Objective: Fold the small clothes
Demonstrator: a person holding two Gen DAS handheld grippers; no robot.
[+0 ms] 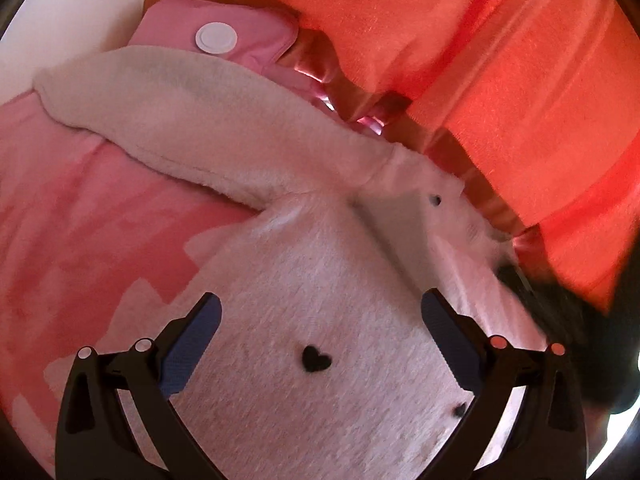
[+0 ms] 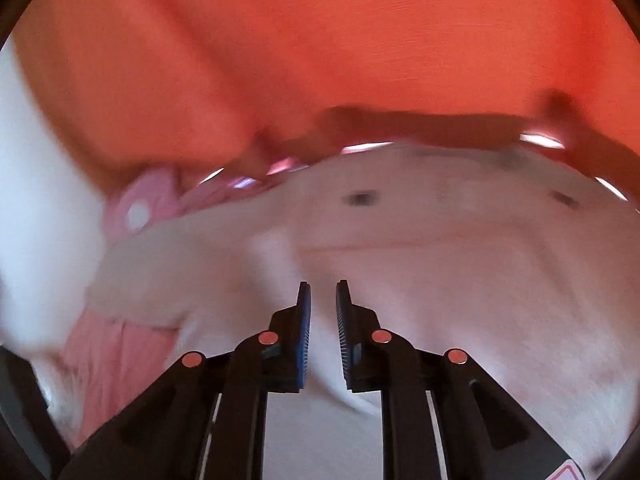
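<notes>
A small fuzzy white garment (image 1: pixel 320 280) with little black hearts lies spread out, one sleeve (image 1: pixel 160 112) stretched to the left over pink cloth. My left gripper (image 1: pixel 320 316) is open and empty just above the garment's body. In the blurred right wrist view the same white garment (image 2: pixel 440 260) fills the lower half. My right gripper (image 2: pixel 323 308) is nearly closed, pinching a fold of the white garment's fabric (image 2: pixel 324 360) between its blue pads.
A pink garment (image 1: pixel 80 240) lies under the white one at the left, with a pink piece bearing a white round disc (image 1: pixel 216 38) behind it. Orange-red cloth (image 1: pixel 500 80) fills the back and right. A white surface (image 2: pixel 40 180) shows at far left.
</notes>
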